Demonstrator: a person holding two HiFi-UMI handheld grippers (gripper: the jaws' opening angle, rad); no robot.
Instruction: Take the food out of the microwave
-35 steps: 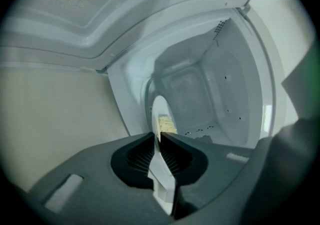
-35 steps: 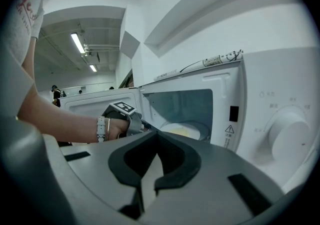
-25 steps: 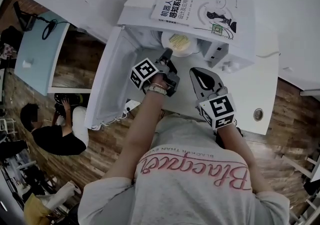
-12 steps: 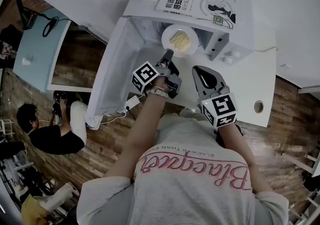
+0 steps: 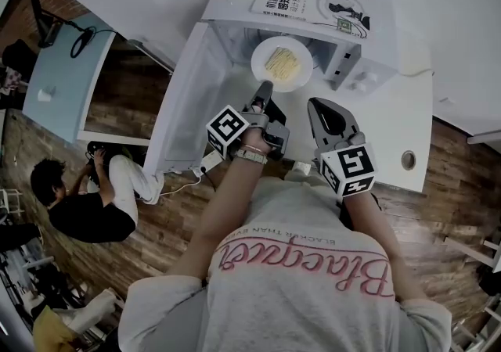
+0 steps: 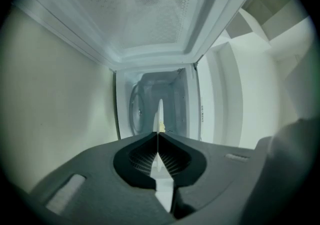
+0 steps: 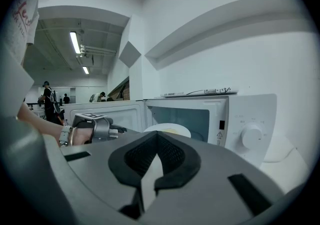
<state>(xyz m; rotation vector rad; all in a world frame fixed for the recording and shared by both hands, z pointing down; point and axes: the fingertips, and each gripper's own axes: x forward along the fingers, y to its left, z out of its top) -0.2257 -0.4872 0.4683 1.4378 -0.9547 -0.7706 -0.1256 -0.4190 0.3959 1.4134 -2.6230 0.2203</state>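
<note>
Just in front of the open microwave [image 5: 356, 69], my left gripper [image 5: 262, 92] is clamped on the near rim of a round white plate [image 5: 262, 70], with only the thin plate edge between its pressed-together jaws. A small heap of pale yellow food [image 5: 282, 63] lies in the middle of the plate, which hangs at the mouth of the oven cavity. The microwave door [image 5: 184, 108] stands swung wide to the left, and a book [image 5: 313, 2] lies flat on the oven's top. My right gripper [image 5: 315, 104] sits just to the right of the left one, before the control knob [image 7: 251, 136], its jaws closed together on nothing and apart from the plate.
</note>
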